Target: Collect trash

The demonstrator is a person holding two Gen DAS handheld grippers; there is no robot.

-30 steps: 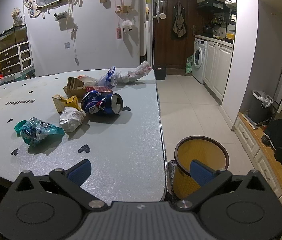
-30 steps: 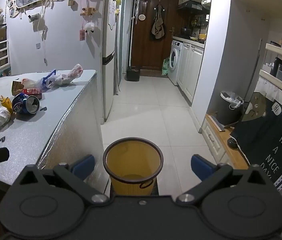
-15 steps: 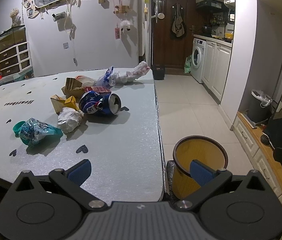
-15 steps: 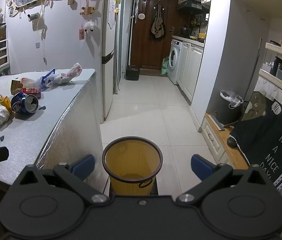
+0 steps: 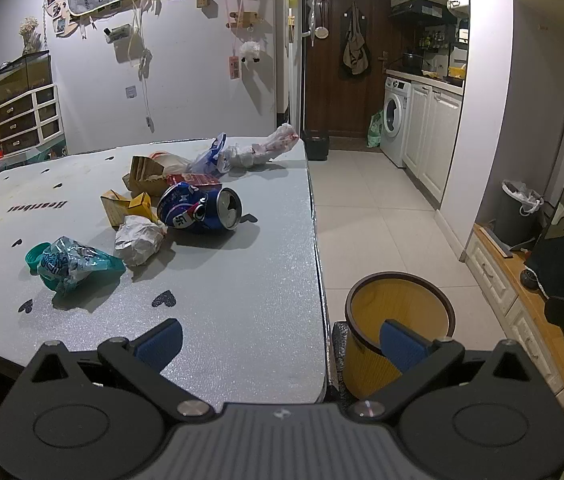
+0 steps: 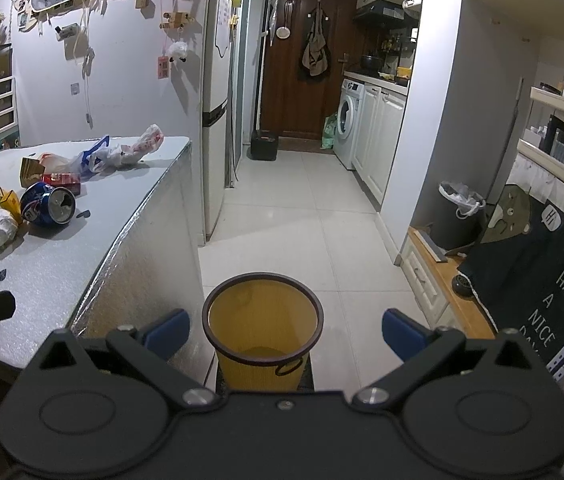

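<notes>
Trash lies on a grey table: a crushed blue can, a crumpled white paper, a teal wrapper, yellow cartons, a brown paper bag and plastic bags. A yellow bin stands on the floor off the table's right edge. My left gripper hangs open at the table's near edge, nothing between its fingers. In the right wrist view my right gripper is open above the yellow bin, and the blue can shows far left.
A white tiled corridor runs to a dark door, with a fridge on the left and a washing machine on the right. A grey lined bin and a low wooden shelf stand at right.
The left wrist view has shifted slightly; the trash pile sits a little lower and nearer. Both grippers stay open and the right one holds still over the bin.
</notes>
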